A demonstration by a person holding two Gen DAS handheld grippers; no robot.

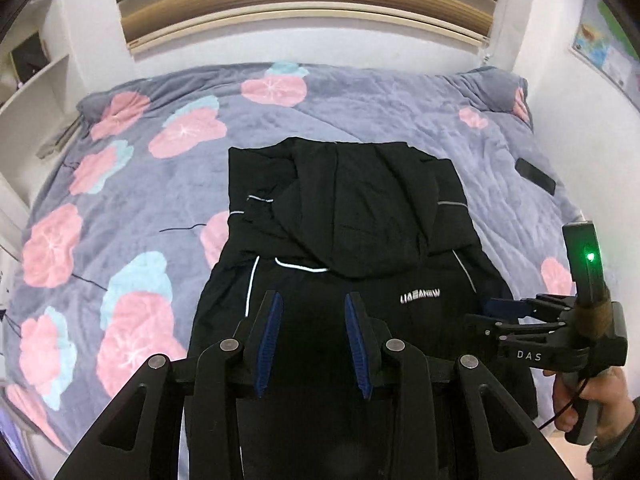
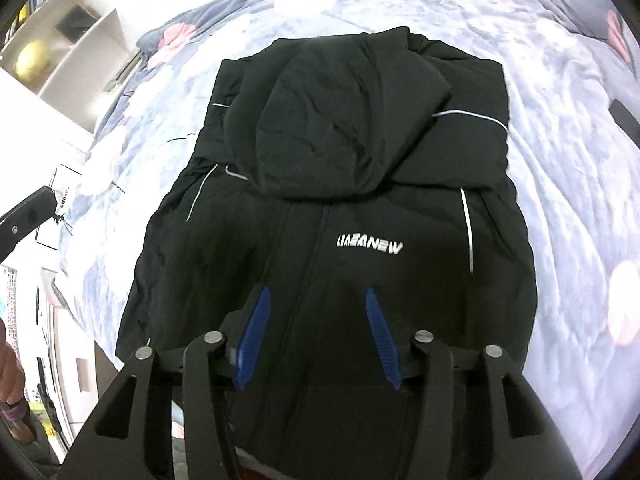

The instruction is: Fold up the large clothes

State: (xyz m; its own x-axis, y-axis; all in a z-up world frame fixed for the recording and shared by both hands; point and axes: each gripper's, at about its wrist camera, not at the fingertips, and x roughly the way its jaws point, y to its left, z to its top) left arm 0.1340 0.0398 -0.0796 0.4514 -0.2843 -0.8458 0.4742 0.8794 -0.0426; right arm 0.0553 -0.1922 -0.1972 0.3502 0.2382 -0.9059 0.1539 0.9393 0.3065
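Both the left gripper [image 1: 313, 310] and right gripper [image 2: 316, 300] hang wide open and empty above the black jacket [image 1: 352, 208]. Only the left wrist view shows a dark phone [image 1: 535, 176] on the bed [image 1: 120, 200] at right; only the right wrist view shows a golden ball [image 2: 34, 60] at upper left.

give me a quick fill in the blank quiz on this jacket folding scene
1. The black hooded jacket lies on a quilted grey bedspread printed with ____ flowers.
2. The hood is folded ____ the jacket's chest.
3. The left hand-held gripper is ____, holding nothing.
4. The white lettering reads upside ____.

Missing words: pink; onto; open; down
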